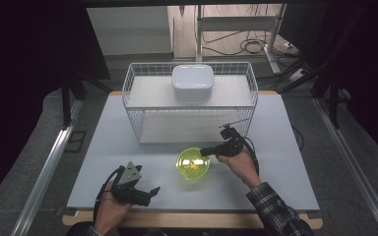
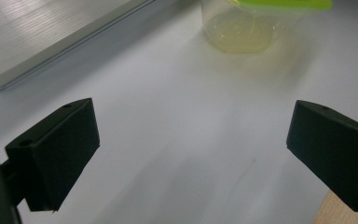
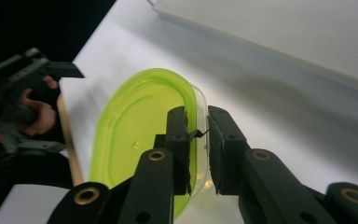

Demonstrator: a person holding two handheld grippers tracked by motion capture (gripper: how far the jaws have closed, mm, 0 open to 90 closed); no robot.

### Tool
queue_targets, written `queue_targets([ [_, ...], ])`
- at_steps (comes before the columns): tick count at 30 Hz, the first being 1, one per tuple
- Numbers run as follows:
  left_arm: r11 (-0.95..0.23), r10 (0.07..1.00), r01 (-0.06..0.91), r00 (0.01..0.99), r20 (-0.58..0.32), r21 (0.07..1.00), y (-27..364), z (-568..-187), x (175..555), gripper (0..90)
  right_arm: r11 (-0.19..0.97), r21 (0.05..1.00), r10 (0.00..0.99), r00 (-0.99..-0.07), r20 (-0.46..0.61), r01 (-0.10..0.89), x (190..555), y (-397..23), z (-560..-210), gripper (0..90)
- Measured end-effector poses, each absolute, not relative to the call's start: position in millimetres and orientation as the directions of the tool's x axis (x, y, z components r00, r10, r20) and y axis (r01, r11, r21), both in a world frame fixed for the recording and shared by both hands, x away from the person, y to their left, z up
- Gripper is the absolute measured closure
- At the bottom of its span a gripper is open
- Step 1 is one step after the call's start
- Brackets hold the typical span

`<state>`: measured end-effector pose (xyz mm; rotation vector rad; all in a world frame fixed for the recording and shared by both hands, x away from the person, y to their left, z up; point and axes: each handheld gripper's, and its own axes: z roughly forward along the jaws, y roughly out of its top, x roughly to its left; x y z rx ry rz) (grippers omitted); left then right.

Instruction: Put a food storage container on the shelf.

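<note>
The right gripper (image 3: 198,140) pinched the rim of the green-lidded container (image 1: 193,163), just in front of the wire basket (image 1: 190,101). The left gripper (image 1: 147,192), jaws spread, held nothing.

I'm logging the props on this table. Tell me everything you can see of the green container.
The green container is a small oval tub of translucent plastic with a yellow-green lid or rim over a paler, clear body. It stands upright on the white table, just in front of the wire basket. The right gripper clamps its edge, one jaw inside, one outside.
</note>
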<state>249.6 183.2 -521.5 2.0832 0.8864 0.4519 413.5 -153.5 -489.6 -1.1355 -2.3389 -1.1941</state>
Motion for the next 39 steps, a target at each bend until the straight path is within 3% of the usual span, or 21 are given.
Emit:
queue_targets([
  [5,-0.428,0.723,0.434,0.690,0.013,0.793,183,-522,250,2.1,0.364,0.577,0.547,-0.669,0.502,0.731,416,-154,-490,69.9],
  [12,-0.429,0.722,0.435,0.692,0.011,0.792,183,-522,250,2.1,0.344,0.565,0.506,-0.655,0.562,0.750,424,-154,-495,66.9],
  [19,-0.432,0.719,0.434,0.695,0.012,0.790,182,-522,250,2.1,0.350,0.528,0.495,-0.631,0.597,0.774,424,-153,-498,79.6],
  [25,-0.432,0.719,0.433,0.695,0.012,0.791,182,-522,250,2.1,0.318,0.504,0.461,-0.596,0.658,0.803,422,-153,-496,81.6],
  [39,-0.411,0.725,0.429,0.688,0.003,0.805,185,-520,250,2.0,0.251,0.566,0.437,-0.614,0.657,0.785,408,-161,-465,82.0],
])
